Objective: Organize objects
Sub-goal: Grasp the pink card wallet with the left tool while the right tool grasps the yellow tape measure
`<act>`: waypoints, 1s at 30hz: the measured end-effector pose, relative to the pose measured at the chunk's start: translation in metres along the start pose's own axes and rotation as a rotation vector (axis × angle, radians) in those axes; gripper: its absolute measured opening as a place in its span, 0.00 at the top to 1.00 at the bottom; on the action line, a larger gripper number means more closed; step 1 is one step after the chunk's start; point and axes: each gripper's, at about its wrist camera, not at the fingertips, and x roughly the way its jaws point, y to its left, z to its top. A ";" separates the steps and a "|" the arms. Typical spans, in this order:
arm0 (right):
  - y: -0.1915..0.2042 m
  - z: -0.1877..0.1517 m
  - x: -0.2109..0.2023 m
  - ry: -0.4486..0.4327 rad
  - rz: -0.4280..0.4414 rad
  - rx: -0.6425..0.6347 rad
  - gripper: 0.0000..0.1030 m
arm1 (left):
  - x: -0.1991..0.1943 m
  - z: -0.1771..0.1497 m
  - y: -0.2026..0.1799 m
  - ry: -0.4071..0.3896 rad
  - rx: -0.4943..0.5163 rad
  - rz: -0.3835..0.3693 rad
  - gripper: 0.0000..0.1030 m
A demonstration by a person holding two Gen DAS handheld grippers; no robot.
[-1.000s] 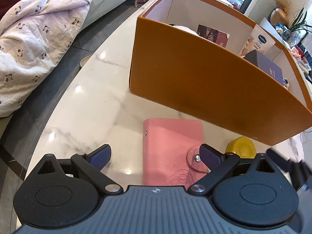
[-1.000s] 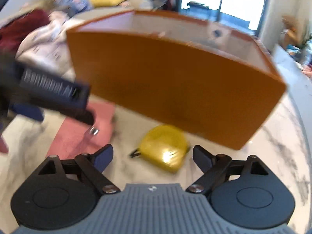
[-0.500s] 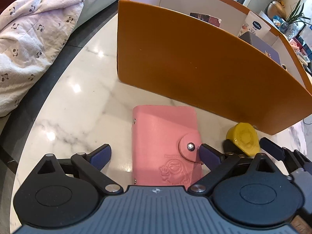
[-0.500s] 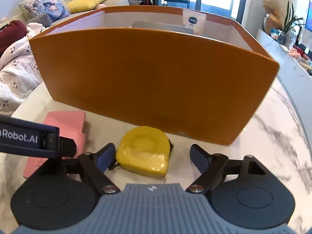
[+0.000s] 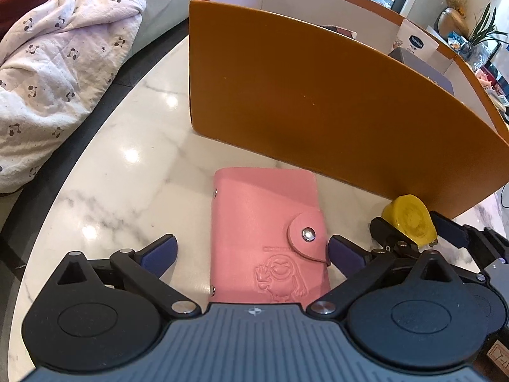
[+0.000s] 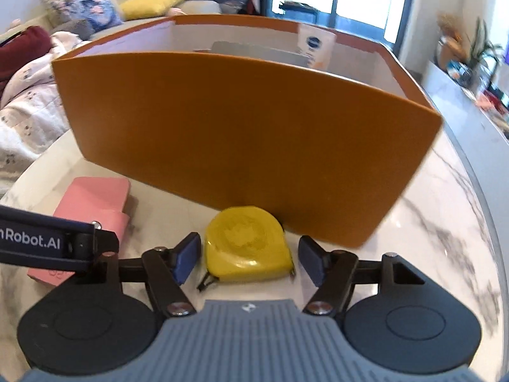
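Note:
A pink snap wallet [image 5: 265, 235] lies flat on the marble table in front of a big orange box [image 5: 318, 117]. My left gripper [image 5: 251, 253] is open, its fingers on either side of the wallet, just above it. A yellow tape measure [image 6: 246, 245] lies against the box's front wall. My right gripper [image 6: 249, 259] is open around it, fingers close to its sides but apart from it. The wallet also shows in the right wrist view [image 6: 95, 203], and the tape measure in the left wrist view [image 5: 408, 219]. The box [image 6: 241, 140] holds a white tube and dark boxes.
The round marble table [image 5: 105, 184] ends at a curved edge on the left. A white patterned blanket [image 5: 54, 73] lies on a sofa beyond it. A shelf with plants [image 5: 470, 28] stands at the far right.
Both grippers have moved down and forward onto their objects. The right gripper's fingers have narrowed around the tape measure. The left gripper now straddles the wallet.

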 end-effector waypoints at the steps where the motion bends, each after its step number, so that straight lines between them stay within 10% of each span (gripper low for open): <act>1: -0.001 0.000 0.001 0.001 0.012 0.010 0.34 | 0.000 0.000 0.000 -0.001 -0.004 -0.002 0.00; 5: -0.003 0.002 -0.001 0.016 0.012 0.019 0.45 | -0.002 -0.002 0.000 0.005 0.003 -0.008 0.00; 30: -0.019 -0.008 -0.006 0.018 -0.021 0.062 0.39 | -0.012 -0.026 -0.019 -0.078 0.164 0.060 0.09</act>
